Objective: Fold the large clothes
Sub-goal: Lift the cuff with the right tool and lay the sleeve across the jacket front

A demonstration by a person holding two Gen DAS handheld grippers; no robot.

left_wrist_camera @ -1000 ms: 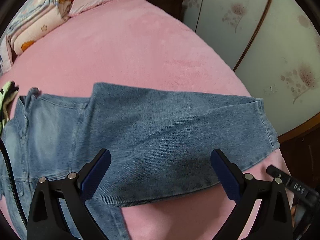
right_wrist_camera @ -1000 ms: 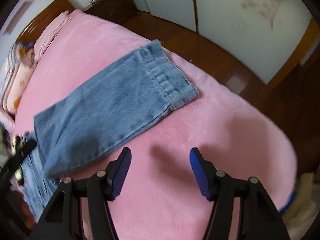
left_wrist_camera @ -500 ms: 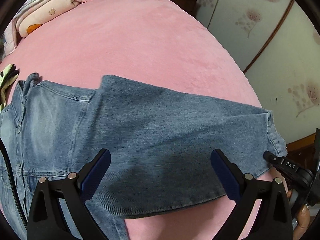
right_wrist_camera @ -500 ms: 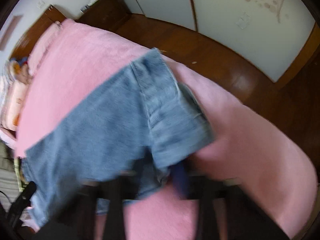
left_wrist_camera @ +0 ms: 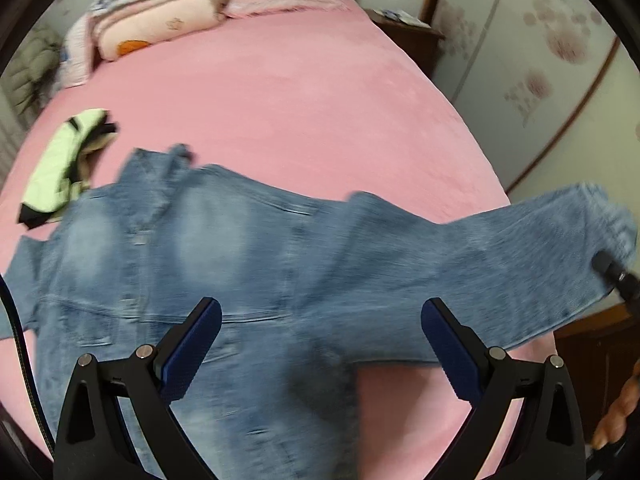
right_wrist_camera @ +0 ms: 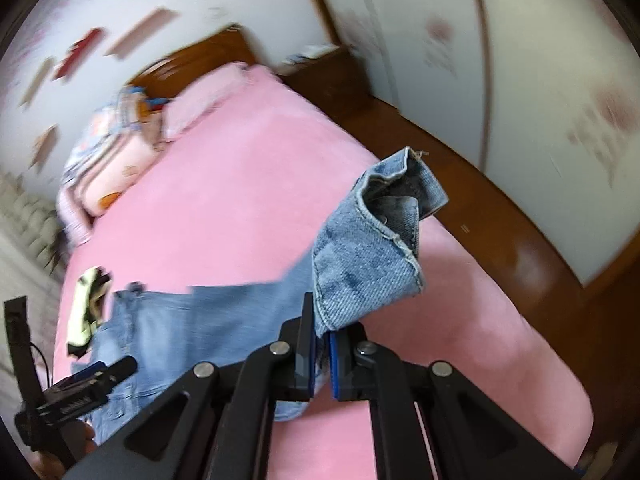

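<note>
We have the right gripper (right_wrist_camera: 320,344) clamped on the cuff end of the denim jacket's sleeve (right_wrist_camera: 372,256); its jaws have just been closing, and the cloth is pinched between the blue pads, with the hem standing up above them in a crumpled fold. We hold it by the cuff because that gives us the far end of the sleeve, the part that must travel farthest to fold inward over the body. In the left wrist view the sleeve (left_wrist_camera: 520,248) hangs raised off the pink bed (left_wrist_camera: 300,92) toward the right edge, while the body of the denim jacket (left_wrist_camera: 192,264) lies spread flat on the bed's near part, collar toward the pillows. Our left gripper (left_wrist_camera: 320,344) hovers above the jacket's lower body with its jaws spread wide and nothing between them; we judge it is kept free so it can pin or catch the garment near the shoulder seam while the sleeve swings across. A small green-and-black garment (left_wrist_camera: 64,164) lies just beside the jacket's collar corner, apart from the fold line. Folded bedding (left_wrist_camera: 152,12) is stacked at the head of the bed, well away. The task is at an early step: the sleeve is lifted but not yet laid over.
</note>
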